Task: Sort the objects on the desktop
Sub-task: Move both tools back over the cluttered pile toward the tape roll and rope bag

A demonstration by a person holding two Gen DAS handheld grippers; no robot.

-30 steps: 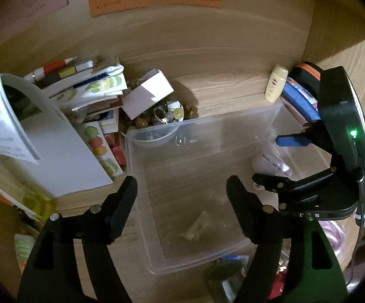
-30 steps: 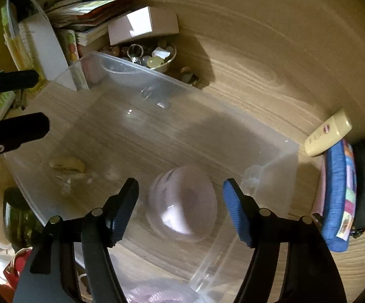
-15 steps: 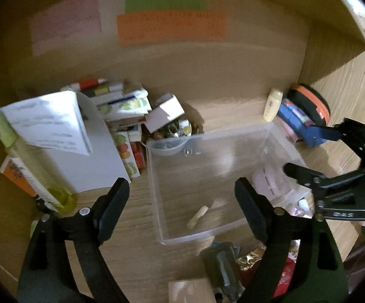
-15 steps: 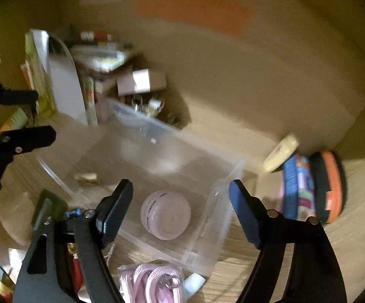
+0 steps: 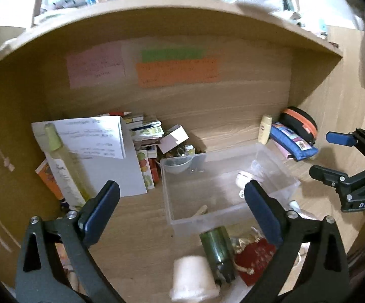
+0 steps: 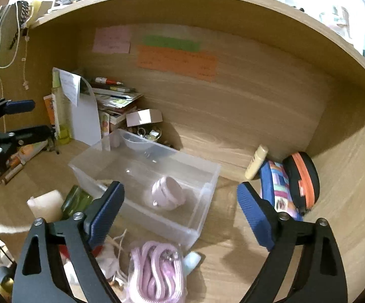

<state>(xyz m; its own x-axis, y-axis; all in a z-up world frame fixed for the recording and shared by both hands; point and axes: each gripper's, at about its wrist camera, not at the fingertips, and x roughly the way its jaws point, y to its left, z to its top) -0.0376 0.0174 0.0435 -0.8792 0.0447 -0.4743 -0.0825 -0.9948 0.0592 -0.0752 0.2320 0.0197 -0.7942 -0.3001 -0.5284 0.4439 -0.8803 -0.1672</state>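
A clear plastic bin [image 6: 207, 176] stands on the wooden desk, also in the left wrist view [image 5: 167, 197]. A pink round jar [image 6: 167, 195] lies inside it, with a small beige item [image 5: 201, 210] near its front wall. My right gripper [image 6: 180, 204] is open and empty, held back above the bin's near right side. My left gripper [image 5: 181, 199] is open and empty, held back above the bin's near left side. In front of the bin lie a green bottle [image 5: 217, 250], a white roll [image 5: 193, 277], a red pouch [image 5: 255, 260] and a pink cord bundle [image 6: 154, 270].
A stack of books and papers [image 5: 91, 156] with a yellow-green bottle [image 5: 63, 166] stands at the left. A small bowl of trinkets [image 6: 149, 133] and a white box [image 6: 144, 117] sit behind the bin. A cream tube [image 6: 255, 161], blue pouch [image 6: 276, 189] and black-orange case [image 6: 301, 179] lie at the right.
Both grippers have pulled back and up from the bin, so the desk alcove and shelf above now show. The pink jar stays in the bin. Both stay open.
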